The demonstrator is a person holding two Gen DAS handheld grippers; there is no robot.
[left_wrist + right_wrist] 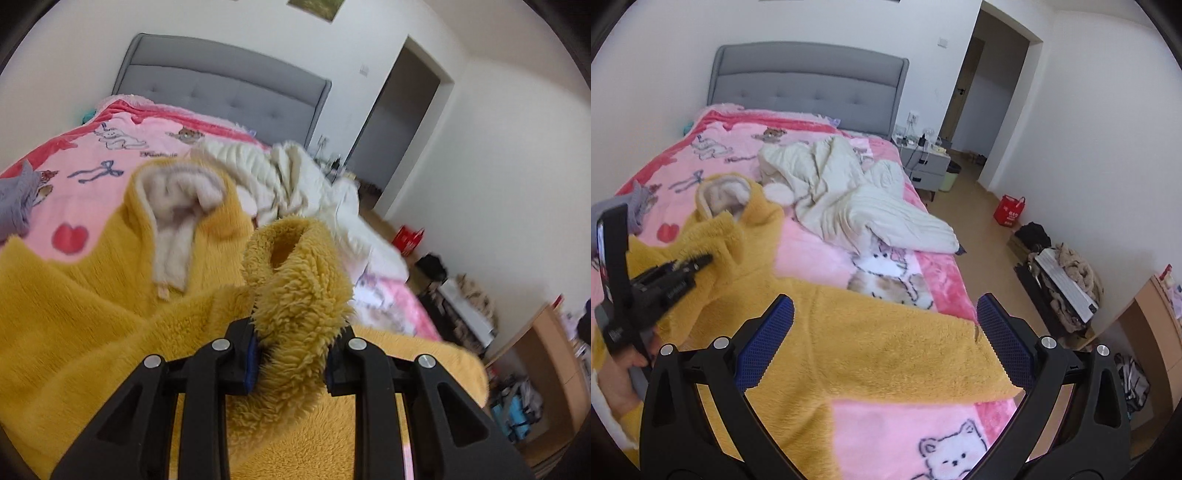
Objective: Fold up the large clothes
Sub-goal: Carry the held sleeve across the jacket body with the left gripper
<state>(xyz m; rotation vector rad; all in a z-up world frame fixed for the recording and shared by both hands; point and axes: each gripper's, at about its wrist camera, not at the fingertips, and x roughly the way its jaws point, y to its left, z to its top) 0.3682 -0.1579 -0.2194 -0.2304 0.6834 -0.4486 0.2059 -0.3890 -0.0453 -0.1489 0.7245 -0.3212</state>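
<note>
The left claw (291,354) is clamped on a thick fold of the yellow fleece garment (886,343), which sprawls over the pink bed (820,254). The right claw (886,332) gapes wide above its sleeve, gripping nothing. The plush pile could slip free, or the floppy bulk bunch toward 10 o'clock.

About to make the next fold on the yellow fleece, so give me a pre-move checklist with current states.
1. Left gripper clamped on yellow fleece garment: ok.
2. Right gripper holding fabric: not ok, jaws wide open over the sleeve.
3. Garment flat: not ok, bunched near the hood.
4. Cream blanket apart from the garment: cannot tell, it lies close to the hood.
5. Grip depth in the left pads: cannot tell.
</note>
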